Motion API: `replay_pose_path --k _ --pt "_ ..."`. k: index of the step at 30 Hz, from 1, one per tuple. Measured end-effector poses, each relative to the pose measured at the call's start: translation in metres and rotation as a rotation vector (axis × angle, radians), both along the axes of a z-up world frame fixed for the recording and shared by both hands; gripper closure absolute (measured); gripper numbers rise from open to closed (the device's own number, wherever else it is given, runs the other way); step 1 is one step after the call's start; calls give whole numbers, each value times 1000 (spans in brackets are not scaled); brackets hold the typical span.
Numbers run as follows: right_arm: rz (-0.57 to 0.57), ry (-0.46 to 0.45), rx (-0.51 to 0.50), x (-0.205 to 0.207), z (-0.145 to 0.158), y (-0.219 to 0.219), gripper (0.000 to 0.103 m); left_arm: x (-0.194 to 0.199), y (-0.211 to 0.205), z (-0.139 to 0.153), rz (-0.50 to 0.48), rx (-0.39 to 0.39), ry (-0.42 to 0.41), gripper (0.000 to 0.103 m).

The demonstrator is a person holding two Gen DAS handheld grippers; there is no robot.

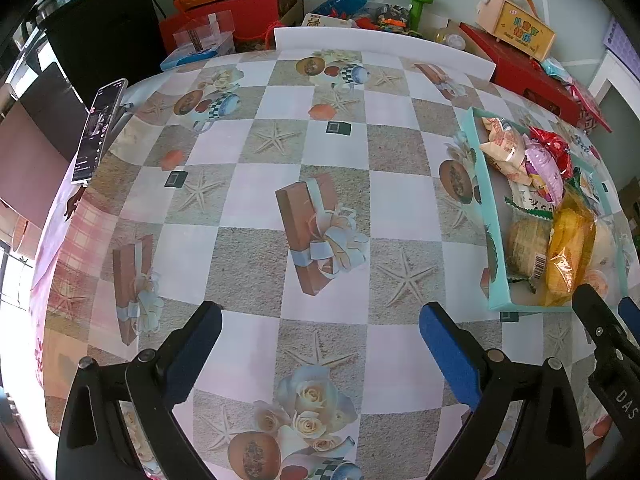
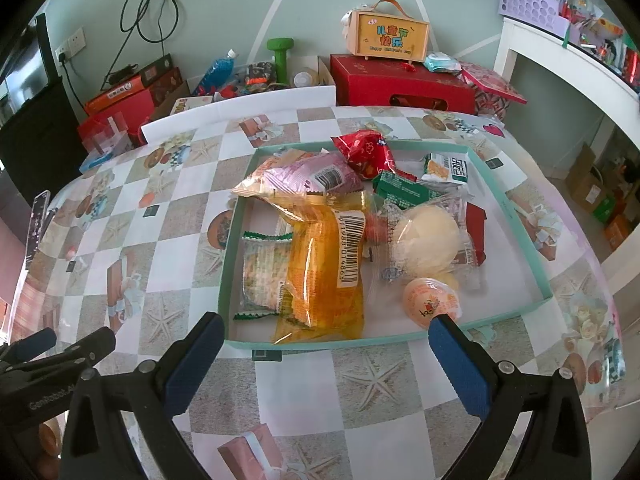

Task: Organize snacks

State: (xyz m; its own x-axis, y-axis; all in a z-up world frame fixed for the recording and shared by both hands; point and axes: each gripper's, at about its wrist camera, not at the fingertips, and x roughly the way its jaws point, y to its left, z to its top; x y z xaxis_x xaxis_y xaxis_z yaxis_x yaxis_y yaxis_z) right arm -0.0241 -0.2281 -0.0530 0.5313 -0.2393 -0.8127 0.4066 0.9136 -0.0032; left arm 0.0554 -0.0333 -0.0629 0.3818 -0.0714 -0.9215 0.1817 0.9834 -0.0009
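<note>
Checkered tablecloth [image 1: 328,184] covers table; teal tray [image 2: 236,240] holds snacks; cluttered wall behind. Both tools spread, empty.

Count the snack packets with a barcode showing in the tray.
2: the orange packet at the tray's near middle, and the pink packet at its far left. Others may hide theirs.
</note>
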Motion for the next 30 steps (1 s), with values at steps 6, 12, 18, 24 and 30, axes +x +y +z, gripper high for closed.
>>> replay_pose_path --k 6,12,18,24,30 --pt "2 3 1 1 -1 1 0 0 0 -1 -3 2 2 4" --pt "3 4 2 1 -1 1 0 0 0 -1 -1 2 3 4" --pt "2 7 3 1 -3 2 0 0 0 -1 -2 2 3 4" --pt "5 9 1 2 -4 3 0 0 0 -1 -1 1 3 4" --pt "6 11 1 2 -4 3 0 1 1 -1 -2 1 3 4"
